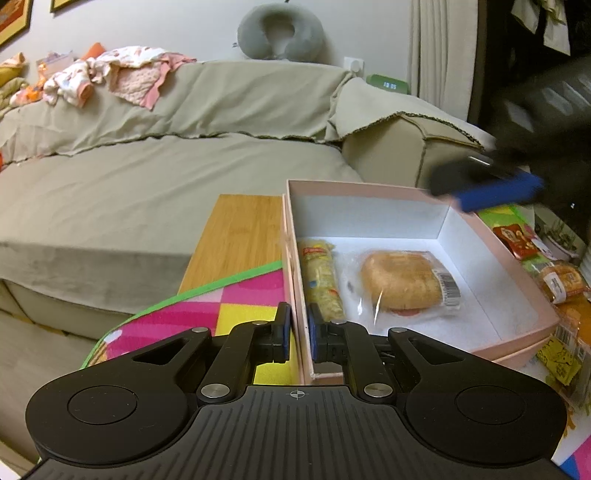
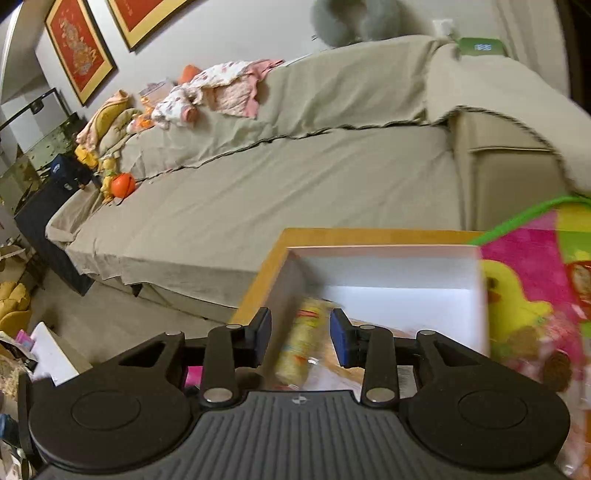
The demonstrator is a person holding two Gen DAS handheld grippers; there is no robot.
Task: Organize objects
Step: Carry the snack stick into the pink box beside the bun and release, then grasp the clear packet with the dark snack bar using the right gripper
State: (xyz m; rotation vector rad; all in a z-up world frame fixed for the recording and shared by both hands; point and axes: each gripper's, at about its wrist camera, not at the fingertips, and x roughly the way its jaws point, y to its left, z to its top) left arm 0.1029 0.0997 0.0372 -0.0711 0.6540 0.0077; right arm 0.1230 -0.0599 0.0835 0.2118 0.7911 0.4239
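Observation:
An open pink box (image 1: 517, 266) with a white inside stands on a colourful mat. In it lie a yellow snack packet (image 1: 321, 277) along the left wall and a wrapped bun (image 1: 402, 280) beside it. My left gripper (image 1: 298, 332) is shut on the box's left wall near the front corner, one pad on each side. In the left wrist view my right gripper (image 1: 498, 192) is a blurred shape with a blue pad above the box's far right corner. Its own view shows the right gripper (image 2: 300, 332) open over the box (image 2: 388, 269), with the yellow packet (image 2: 299, 343) lying below, untouched.
The mat (image 1: 221, 306) covers part of a wooden table (image 1: 240, 236) set against a beige sofa (image 1: 147, 184). More wrapped snacks (image 1: 517, 240) and buns (image 1: 561, 280) lie right of the box. Clothes (image 1: 129, 74) and a grey neck pillow (image 1: 280, 33) rest on the sofa back.

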